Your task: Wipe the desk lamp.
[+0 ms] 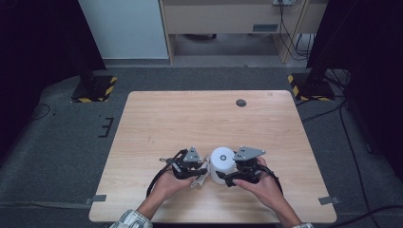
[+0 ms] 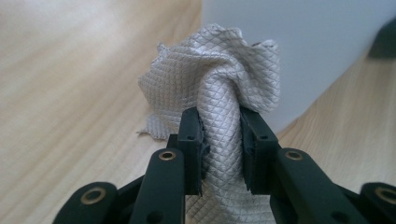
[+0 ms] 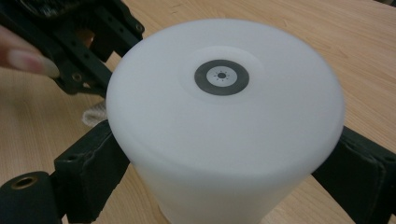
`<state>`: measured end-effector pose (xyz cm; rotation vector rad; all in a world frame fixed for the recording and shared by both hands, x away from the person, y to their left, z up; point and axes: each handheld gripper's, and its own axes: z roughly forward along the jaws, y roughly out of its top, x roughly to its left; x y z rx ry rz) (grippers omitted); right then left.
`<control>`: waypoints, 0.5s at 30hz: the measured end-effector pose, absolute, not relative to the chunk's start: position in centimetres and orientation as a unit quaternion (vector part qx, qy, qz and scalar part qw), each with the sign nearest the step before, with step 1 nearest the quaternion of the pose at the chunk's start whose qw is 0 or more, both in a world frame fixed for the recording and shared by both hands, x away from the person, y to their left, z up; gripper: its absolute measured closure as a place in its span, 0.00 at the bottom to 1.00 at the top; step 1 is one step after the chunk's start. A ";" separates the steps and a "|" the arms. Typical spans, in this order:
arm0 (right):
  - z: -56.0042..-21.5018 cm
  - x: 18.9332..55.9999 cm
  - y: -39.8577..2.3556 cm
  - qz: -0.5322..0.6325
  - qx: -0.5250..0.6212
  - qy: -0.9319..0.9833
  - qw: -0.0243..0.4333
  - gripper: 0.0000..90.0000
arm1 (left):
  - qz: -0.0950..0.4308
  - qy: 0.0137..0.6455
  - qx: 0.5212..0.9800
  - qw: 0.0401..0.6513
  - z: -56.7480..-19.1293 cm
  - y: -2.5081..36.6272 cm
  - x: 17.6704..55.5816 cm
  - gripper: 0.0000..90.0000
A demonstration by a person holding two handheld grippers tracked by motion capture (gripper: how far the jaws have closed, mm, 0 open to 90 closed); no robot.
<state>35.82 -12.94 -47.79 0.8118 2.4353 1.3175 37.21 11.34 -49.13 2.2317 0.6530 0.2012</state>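
Two grips are in play low in the high view, side by side near the bottom middle of the frame. The left hand-held gripper (image 2: 219, 144) has its jaws drawn tight on a twisted neck of grey cloth (image 2: 219, 88), and the right hand-held gripper (image 3: 219, 186) has its jaws spread wide, pressing on either flank of a white cylinder (image 3: 224, 121).

Risk first. The cloth is pinched only by a narrow rolled stem, so a firm rub against the cylinder could, I judge, drag the fabric out through the pads or leave the loose frill flapping instead of wiping. The cylinder looks smooth and it is clasped low on its sides; a sideways push from the cloth could turn it within the jaws or tip it toward the right of the frame. The two tools sit very close, so the black jaws could knock together.

As for looks: the cloth is pale grey with a fine diamond weave, bunched into a ruffled head that lies just beside the cylinder's wall, low down near the surface (image 1: 190, 118). The cylinder is matte white, with a flat top bearing a small dark ring with a dotted centre (image 3: 221, 77). Farther up the frame the wood lies bare apart from a small dark disc (image 1: 241, 102).
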 end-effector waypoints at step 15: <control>-47.8 35.3 -12.1 0.455 0.267 0.841 0.116 0.10 | 0.071 0.254 0.893 0.366 -49.9 11.9 37.0 0.80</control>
